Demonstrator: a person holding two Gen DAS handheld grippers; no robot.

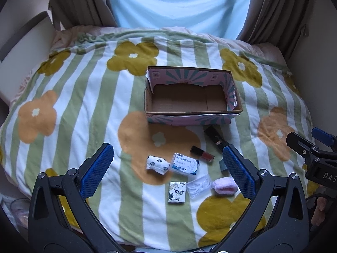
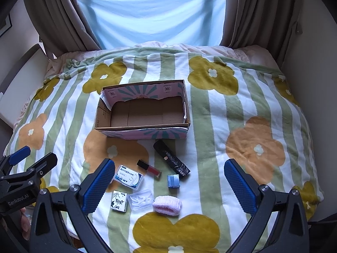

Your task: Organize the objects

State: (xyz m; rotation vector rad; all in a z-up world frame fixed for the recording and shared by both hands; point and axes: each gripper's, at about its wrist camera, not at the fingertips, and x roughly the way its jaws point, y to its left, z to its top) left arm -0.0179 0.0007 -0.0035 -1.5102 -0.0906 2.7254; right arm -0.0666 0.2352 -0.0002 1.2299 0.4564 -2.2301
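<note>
Nothing packed: box (image 1: 192, 97) lying empty ahead, items (image 1: 185, 165) waiting between. Both grippers (image 1: 168, 168) (image 2: 169, 181) hovering, jaws apart.

Open cardboard box (image 2: 143, 113) empty on the bed, and in front of it lie a black roll (image 2: 171, 158), red lip gloss (image 2: 149, 169), floss case (image 2: 129, 177), blue block (image 2: 173, 181), printed packet (image 2: 120, 201), clear case (image 2: 140, 199), pink band (image 2: 167, 205), patterned sock (image 1: 157, 164).

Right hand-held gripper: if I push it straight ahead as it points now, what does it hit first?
Probably the blanket, since nothing lies between the open fingers. The right hand-held gripper would pass just right of the small blue box and black bundle; depth is unclear.
</note>
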